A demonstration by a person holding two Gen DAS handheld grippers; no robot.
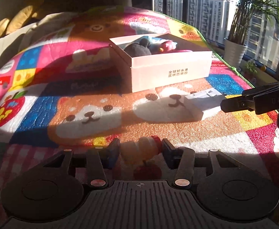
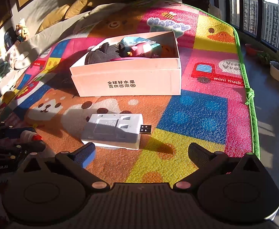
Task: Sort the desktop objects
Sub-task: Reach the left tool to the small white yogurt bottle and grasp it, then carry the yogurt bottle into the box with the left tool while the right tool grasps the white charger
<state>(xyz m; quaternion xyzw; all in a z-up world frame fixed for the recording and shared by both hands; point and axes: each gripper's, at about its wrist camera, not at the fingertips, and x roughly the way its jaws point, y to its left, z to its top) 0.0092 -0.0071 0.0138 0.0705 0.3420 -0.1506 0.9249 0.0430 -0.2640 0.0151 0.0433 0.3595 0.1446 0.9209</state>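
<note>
Your left gripper (image 1: 141, 149) is clamped on a small bottle-shaped toy (image 1: 142, 148), pale and ribbed w/ a red cap at the right end. Both pads press its sides; the toy lies crosswise between them, low over the play mat (image 1: 206, 133). From the right wrist view you see the same grip at the far left edge: red cap (image 2: 36, 137) poking out past the dark fingers.

Your right gripper (image 2: 141, 150) is spread wide, nothing between the fingers. It hovers just short of the white adapter (image 2: 113, 130), which lies flat on the mat w/ its black USB plug (image 2: 146, 129) sticking out to the right. Left fingertip (image 2: 86, 153), blue-padded, sits near the adapter's near-left corner; can't tell if it touches. Right fingertip is well clear of it.

The white cardboard box (image 2: 128, 82) stands farther back on the mat, open top, printed black characters on the near wall. Inside: a dark plush (image 2: 101, 54), a pink toy (image 2: 141, 49), a teal bit and something orange at the right end; can't make out more.

In the left wrist view the right gripper's black fingers (image 1: 254, 100) come in from the right edge next to the adapter (image 1: 202, 103), box (image 1: 170, 70) behind it.

Potted palm (image 1: 235, 51) by the window beyond the mat's green edge.
</note>
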